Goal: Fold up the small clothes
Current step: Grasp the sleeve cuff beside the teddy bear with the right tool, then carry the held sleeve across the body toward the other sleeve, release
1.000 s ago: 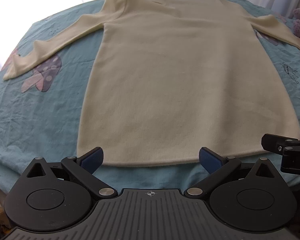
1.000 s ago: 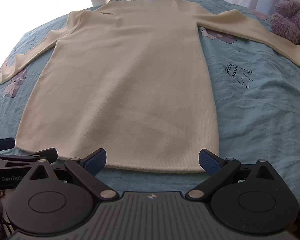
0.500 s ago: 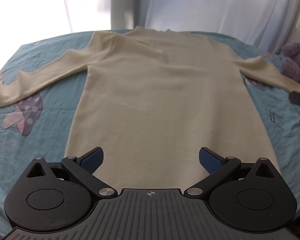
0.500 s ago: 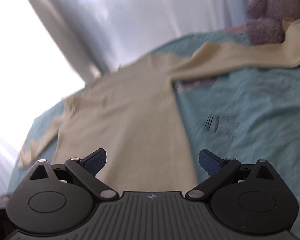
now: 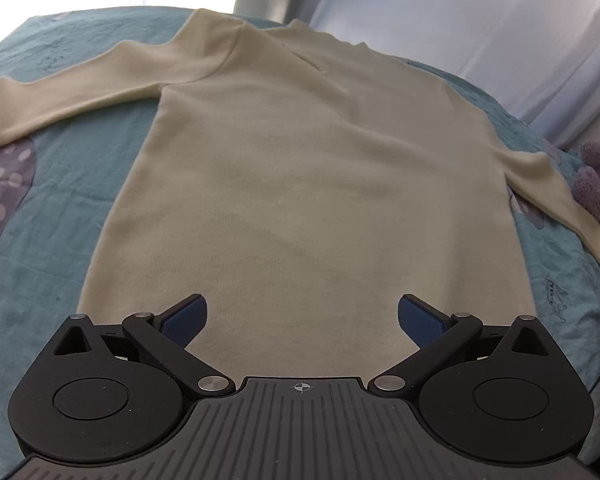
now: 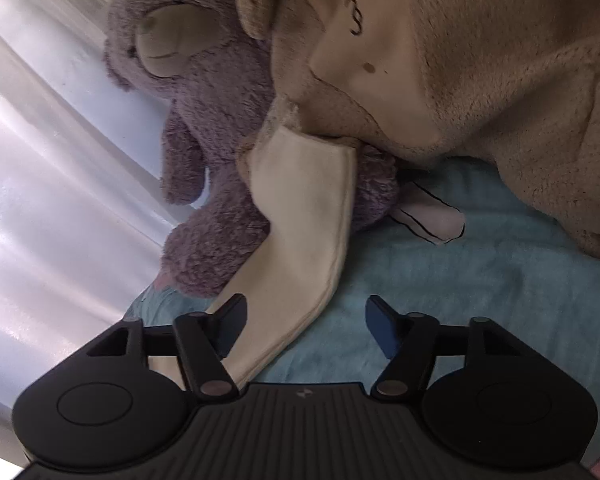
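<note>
Right gripper, spread, has swung from the hem to the cream knit sweater's right cuff; left gripper, spread, hovers over the body. Sleeve fold likely next.

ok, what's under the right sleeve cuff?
The sleeve cuff lies draped up over the purple plush bear, its end tucked beneath the tan plush toy. Lower down it rests on the teal sheet. The cuff's very tip is hidden.

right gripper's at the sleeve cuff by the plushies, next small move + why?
Probably ease the right gripper forward and shut on the sleeve cuff. It is open, the cuff lies propped against the purple plush, and the sweater lies flat with sleeves still unfolded.
</note>
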The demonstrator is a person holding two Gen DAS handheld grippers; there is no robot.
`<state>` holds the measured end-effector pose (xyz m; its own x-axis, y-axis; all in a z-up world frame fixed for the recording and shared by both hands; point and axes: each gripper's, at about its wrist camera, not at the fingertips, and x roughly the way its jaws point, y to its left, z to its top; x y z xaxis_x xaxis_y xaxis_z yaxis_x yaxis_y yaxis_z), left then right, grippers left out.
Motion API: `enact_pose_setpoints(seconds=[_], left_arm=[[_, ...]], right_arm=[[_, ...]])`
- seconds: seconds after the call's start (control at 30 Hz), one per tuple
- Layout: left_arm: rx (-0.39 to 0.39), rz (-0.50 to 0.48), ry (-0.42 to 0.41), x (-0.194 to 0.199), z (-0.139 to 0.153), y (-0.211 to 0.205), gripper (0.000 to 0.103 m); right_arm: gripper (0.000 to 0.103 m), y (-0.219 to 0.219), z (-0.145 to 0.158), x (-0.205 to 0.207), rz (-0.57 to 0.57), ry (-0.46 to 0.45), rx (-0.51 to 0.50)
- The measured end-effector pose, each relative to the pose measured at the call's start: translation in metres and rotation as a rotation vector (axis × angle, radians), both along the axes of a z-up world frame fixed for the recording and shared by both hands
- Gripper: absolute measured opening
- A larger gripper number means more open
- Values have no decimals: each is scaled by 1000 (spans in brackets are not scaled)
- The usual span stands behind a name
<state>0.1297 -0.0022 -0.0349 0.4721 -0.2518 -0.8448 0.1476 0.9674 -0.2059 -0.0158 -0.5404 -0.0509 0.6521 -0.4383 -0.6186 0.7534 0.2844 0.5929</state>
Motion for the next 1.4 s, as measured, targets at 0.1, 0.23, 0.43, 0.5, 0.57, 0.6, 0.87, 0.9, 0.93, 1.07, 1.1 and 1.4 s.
enact_pose_setpoints(seconds=[0.1, 0.23, 0.43, 0.5, 0.57, 0.6, 0.87, 0.9, 0.93, 1.07, 1.1, 1.4], left_arm=[[23, 26, 0, -3, -1, -4, 103], [-16, 48, 79, 0, -4, -4, 103], [56, 36, 32, -3, 3, -7, 103], [29, 59, 24, -1, 6, -1, 103], [-14, 86, 16, 4, 10, 4, 103], [-33, 90, 16, 7, 12, 5, 103], [-208, 41, -109, 54, 37, -14, 94], [-231, 23, -119, 62, 36, -18, 95], [-249, 9, -122, 70, 35, -21, 95], [-300, -42, -63, 107, 20, -41, 94], [-330, -63, -48, 116, 15, -46, 91], [-331, -174, 111, 172, -33, -97, 45]], right_arm=[[45, -22, -18, 3, -5, 1, 9], [45, -36, -23, 11, 5, 6, -40], [10, -38, -25, 26, 54, 29, -110], [8, -29, -13, 32, 65, 48, -180], [7, -11, 6, 42, 118, 52, -270], [7, 3, 18, 50, 170, 45, -328], [37, 206, 67, 116, 941, -72, -649], [51, 226, 59, 120, 1019, -69, -612], [66, 242, 50, 122, 1077, -69, -574], [66, 266, 21, 112, 1091, -63, -471], [66, 262, 16, 112, 1069, -66, -418], [64, 229, 11, 100, 937, -31, -296]])
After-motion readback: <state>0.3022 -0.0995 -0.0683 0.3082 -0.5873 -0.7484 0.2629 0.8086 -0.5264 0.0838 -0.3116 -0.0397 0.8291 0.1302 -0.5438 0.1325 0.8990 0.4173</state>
